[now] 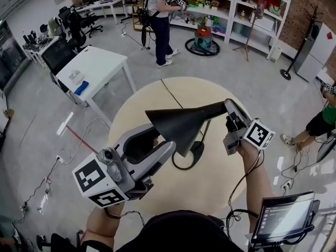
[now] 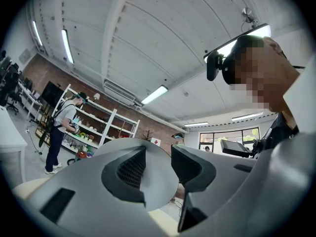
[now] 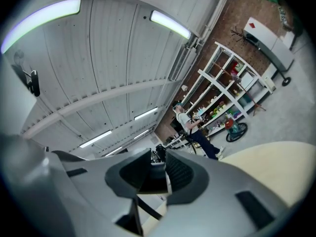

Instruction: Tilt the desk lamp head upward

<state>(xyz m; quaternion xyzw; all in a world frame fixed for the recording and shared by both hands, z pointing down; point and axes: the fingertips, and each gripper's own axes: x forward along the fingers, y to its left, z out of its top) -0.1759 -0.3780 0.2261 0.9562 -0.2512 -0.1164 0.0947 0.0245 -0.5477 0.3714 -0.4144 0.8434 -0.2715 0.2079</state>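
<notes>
A black desk lamp stands on the round beige table (image 1: pixel 131 114), its cone-shaped head (image 1: pixel 181 122) lying roughly level with the wide mouth toward the left. Its ring base (image 1: pixel 188 159) rests on the tabletop beneath. My right gripper (image 1: pixel 230 121) is shut on the narrow rear end of the lamp head; in the right gripper view the black part sits clamped at the right gripper (image 3: pixel 157 174). My left gripper (image 1: pixel 160 143) hovers just below the cone's mouth, pointing up. In its own view the left gripper (image 2: pixel 159 167) is open with only ceiling and room behind the gap.
A black cable (image 1: pixel 170 92) runs across the table toward the far edge. A white table (image 1: pixel 97 67) stands at the left, shelves (image 1: pixel 226 9) with a person (image 1: pixel 160 20) at the back. A tablet on a stand (image 1: pixel 283 217) is at the lower right.
</notes>
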